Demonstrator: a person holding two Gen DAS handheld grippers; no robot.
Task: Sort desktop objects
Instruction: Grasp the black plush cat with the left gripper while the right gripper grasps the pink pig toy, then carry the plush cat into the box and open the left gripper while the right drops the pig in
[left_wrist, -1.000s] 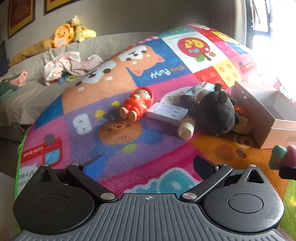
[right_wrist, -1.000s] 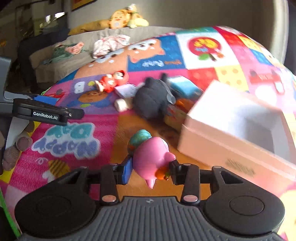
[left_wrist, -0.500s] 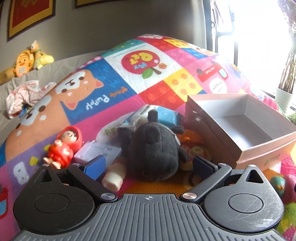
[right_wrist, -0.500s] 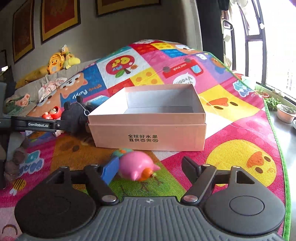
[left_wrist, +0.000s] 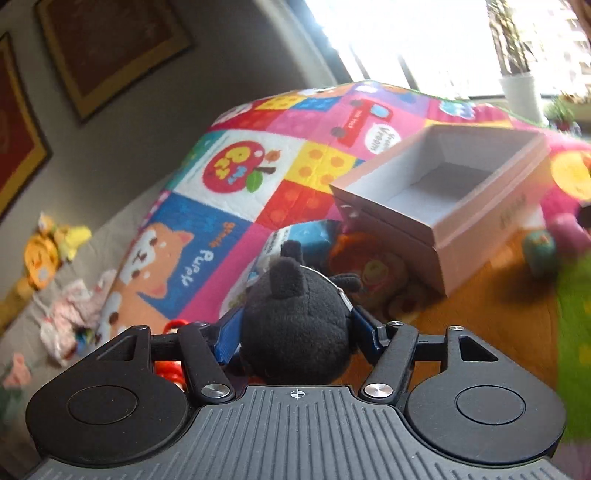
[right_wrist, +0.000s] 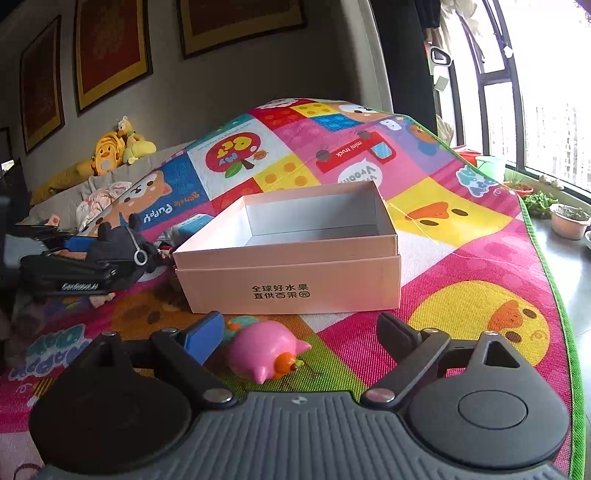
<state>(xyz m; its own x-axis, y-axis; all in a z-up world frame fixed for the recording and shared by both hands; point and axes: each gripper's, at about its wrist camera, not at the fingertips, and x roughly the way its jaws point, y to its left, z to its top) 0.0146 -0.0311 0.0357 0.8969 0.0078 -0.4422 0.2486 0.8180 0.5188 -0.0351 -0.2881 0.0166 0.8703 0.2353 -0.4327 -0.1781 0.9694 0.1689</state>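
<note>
My left gripper (left_wrist: 295, 328) is shut on a black plush toy (left_wrist: 295, 325), held just left of the open pink cardboard box (left_wrist: 436, 236); the plush also shows in the right wrist view (right_wrist: 118, 247). My right gripper (right_wrist: 299, 332) is open, and a pink pig-like toy (right_wrist: 266, 354) lies on the mat between its fingers, in front of the box (right_wrist: 291, 280). The pink toy also shows blurred in the left wrist view (left_wrist: 569, 232). The box interior looks empty.
A colourful play mat (right_wrist: 443, 229) covers the surface. An orange toy (left_wrist: 369, 269), a blue-and-white packet (left_wrist: 306, 236) and a red doll (left_wrist: 170, 365) lie left of the box. A teal toy (left_wrist: 539, 251) sits beside the pink one. Potted plants (right_wrist: 565, 218) stand right of the mat.
My left gripper has closed on the black plush and lifted it, tilting toward the box. My right gripper has opened wider and the pink toy rests on the mat.
</note>
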